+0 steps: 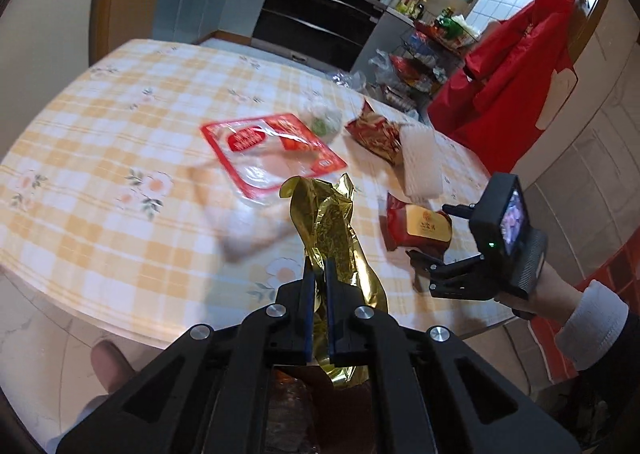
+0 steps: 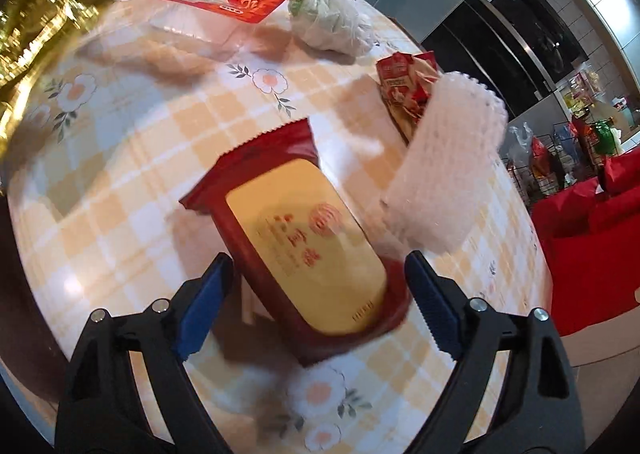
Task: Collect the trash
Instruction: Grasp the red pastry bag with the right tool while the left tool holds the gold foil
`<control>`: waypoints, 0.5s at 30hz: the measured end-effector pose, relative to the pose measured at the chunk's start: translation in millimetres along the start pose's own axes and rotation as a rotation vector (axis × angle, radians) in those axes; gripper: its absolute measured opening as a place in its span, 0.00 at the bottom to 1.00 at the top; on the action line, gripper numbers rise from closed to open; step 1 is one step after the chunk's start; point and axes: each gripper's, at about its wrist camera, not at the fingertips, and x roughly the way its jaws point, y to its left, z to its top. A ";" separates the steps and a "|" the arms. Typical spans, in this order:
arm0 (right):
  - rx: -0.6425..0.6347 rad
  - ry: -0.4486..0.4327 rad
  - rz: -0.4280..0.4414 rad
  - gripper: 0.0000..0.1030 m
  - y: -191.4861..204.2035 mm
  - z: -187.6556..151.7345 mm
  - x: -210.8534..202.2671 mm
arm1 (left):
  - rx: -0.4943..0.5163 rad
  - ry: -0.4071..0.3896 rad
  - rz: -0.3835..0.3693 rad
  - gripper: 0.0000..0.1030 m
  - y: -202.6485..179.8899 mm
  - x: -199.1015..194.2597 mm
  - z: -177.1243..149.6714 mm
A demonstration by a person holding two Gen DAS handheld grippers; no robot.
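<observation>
My left gripper is shut on a crumpled gold foil wrapper and holds it above the table's near edge; the wrapper also shows in the right wrist view. My right gripper is open, its jaws on either side of a dark red packet with a gold label, which lies on the table; it also shows in the left wrist view with the right gripper around it. More trash lies beyond: a clear red-edged tray, a white foam sleeve, a red snack bag and a knotted plastic bag.
The round table has a yellow checked floral cloth. A red garment hangs over something at the right. A wire rack of goods and a black oven stand behind the table.
</observation>
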 end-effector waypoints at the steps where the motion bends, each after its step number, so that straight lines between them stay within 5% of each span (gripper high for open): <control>1: 0.008 0.006 0.004 0.85 0.9 2.0 2.5 | -0.001 -0.007 0.007 0.05 2.4 -3.6 -0.2; 4: 0.114 0.020 0.074 0.80 -8.5 9.7 8.4 | -0.012 -0.019 0.021 0.05 10.8 -11.9 -0.7; 8: 0.263 0.029 0.159 0.47 -21.9 7.2 7.8 | -0.033 -0.025 0.029 0.05 18.5 -19.7 -4.3; 15: 0.562 -0.066 0.306 0.42 -36.6 -17.6 -37.3 | -0.035 -0.039 0.005 0.05 17.6 -34.3 -9.9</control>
